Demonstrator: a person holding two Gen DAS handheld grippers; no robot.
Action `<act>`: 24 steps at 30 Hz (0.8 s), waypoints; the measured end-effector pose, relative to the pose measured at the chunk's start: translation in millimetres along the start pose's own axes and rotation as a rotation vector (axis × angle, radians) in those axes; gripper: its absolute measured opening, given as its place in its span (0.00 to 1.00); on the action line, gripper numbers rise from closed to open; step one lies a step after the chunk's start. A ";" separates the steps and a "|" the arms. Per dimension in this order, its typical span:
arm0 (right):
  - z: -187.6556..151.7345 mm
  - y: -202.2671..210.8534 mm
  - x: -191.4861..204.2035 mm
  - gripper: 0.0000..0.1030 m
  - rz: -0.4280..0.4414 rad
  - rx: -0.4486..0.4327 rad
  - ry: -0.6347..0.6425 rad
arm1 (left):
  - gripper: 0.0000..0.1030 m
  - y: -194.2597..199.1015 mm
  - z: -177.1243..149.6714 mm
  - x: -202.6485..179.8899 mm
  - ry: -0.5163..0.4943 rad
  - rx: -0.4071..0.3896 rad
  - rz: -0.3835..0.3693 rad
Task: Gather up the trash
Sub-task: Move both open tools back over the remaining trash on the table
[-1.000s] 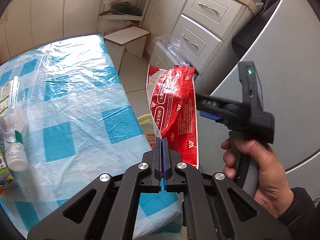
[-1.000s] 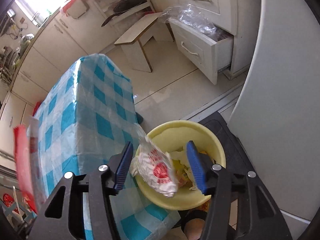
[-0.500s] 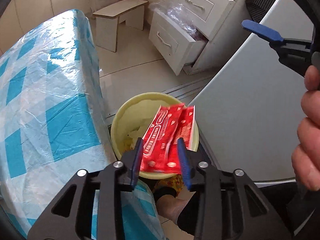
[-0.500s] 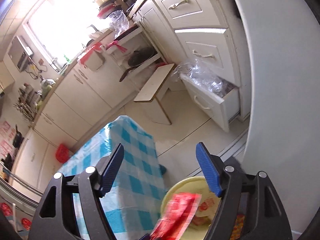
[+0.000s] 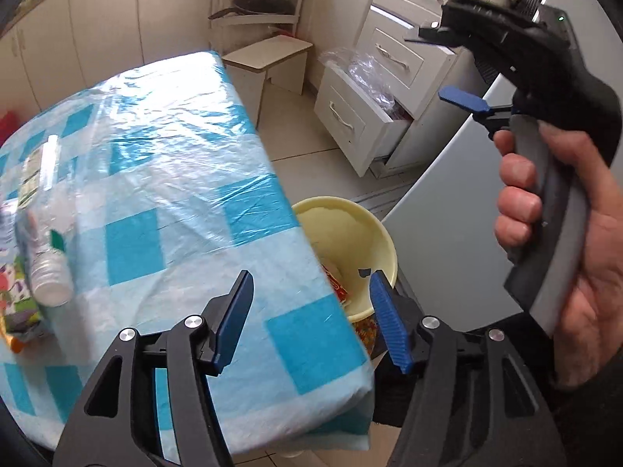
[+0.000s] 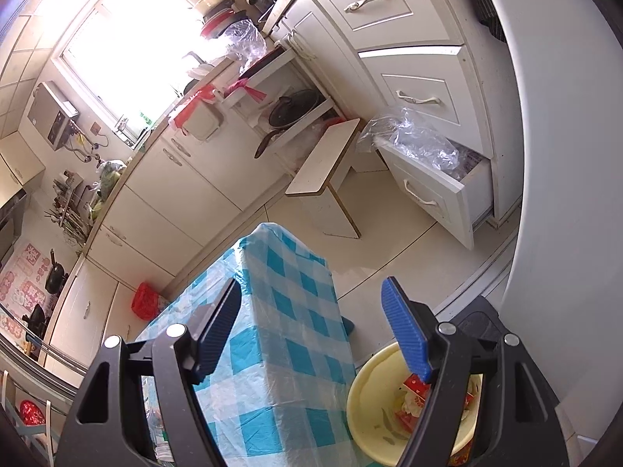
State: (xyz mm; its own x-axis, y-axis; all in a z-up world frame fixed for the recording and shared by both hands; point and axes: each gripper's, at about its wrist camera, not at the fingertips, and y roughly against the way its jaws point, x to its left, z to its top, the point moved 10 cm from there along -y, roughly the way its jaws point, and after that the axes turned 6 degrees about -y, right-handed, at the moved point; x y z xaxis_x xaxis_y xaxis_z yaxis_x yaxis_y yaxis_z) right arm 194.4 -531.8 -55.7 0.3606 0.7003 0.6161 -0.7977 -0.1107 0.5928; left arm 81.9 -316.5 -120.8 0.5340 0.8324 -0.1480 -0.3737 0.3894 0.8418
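A yellow basin (image 5: pixel 366 229) sits on the floor beside the table and holds trash, with a red wrapper (image 5: pixel 338 288) lying in it. It also shows in the right wrist view (image 6: pixel 366 408), with the red wrapper (image 6: pixel 414 389) inside. My left gripper (image 5: pixel 309 319) is open and empty above the table's near corner, beside the basin. My right gripper (image 6: pixel 311 334) is open and empty, raised above the basin; its body (image 5: pixel 545 89) shows at the right. A clear plastic bottle (image 5: pixel 46 264) lies on the table at the left.
The table (image 5: pixel 163 179) has a blue checked cloth under clear plastic. Colourful packaging (image 5: pixel 15 303) lies at its left edge. A grey fridge (image 5: pixel 447 202) stands right of the basin. An open drawer (image 5: pixel 350 116) with plastic bags and a low stool (image 5: pixel 268 58) stand behind.
My left gripper opened wide and let go of the red wrapper, which now lies in the basin. It swung back over the table. My right gripper rose, still open.
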 end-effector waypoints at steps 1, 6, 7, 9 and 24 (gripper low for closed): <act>-2.8 -1.1 4.4 0.70 -0.001 0.001 0.009 | 0.60 13.9 -5.2 7.7 0.007 -0.019 0.012; -19.0 -5.5 29.2 0.70 -0.001 -0.002 0.067 | 0.66 63.7 -27.5 48.2 0.054 -0.085 0.080; -23.0 -5.7 35.4 0.71 -0.001 -0.006 0.079 | 0.67 73.1 -33.8 58.3 0.071 -0.095 0.093; -29.5 -6.8 44.7 0.71 0.001 -0.011 0.101 | 0.67 85.9 -44.2 76.0 0.103 -0.106 0.114; -86.1 -10.8 94.6 0.74 0.030 0.017 0.222 | 0.69 108.1 -99.0 139.3 0.245 -0.107 0.189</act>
State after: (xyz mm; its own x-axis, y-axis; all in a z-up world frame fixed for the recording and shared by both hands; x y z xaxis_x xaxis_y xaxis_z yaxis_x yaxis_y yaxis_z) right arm 195.6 -403.6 -48.5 0.2205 0.8343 0.5053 -0.7973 -0.1443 0.5861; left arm 40.8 -119.4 -101.8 0.2537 0.9590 -0.1261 -0.5336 0.2475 0.8087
